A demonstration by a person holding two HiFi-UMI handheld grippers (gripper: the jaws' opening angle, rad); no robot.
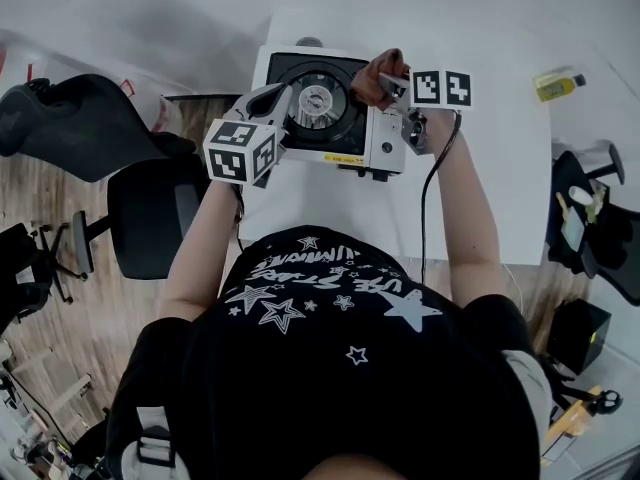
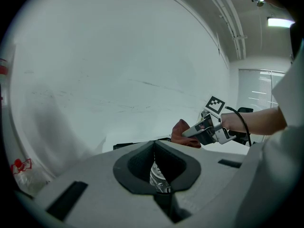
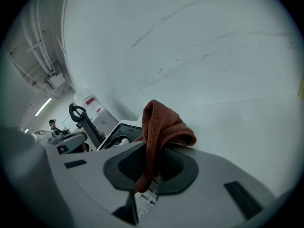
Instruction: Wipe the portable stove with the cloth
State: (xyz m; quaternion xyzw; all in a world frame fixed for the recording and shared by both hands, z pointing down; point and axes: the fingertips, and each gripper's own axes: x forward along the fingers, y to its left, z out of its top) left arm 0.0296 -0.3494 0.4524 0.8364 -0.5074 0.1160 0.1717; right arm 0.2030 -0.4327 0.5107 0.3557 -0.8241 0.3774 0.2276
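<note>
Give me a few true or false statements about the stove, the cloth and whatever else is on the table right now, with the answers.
1. The right hand-held gripper is shut on a reddish-brown cloth. True.
2. The cloth is spread flat on the table. False: it is bunched up in the jaws, over the portable stove.
3. The stove sits on a white table. True.
4. A yellow bottle stands on the stove. False: it is on the table, well off to the person's right of the stove.
</note>
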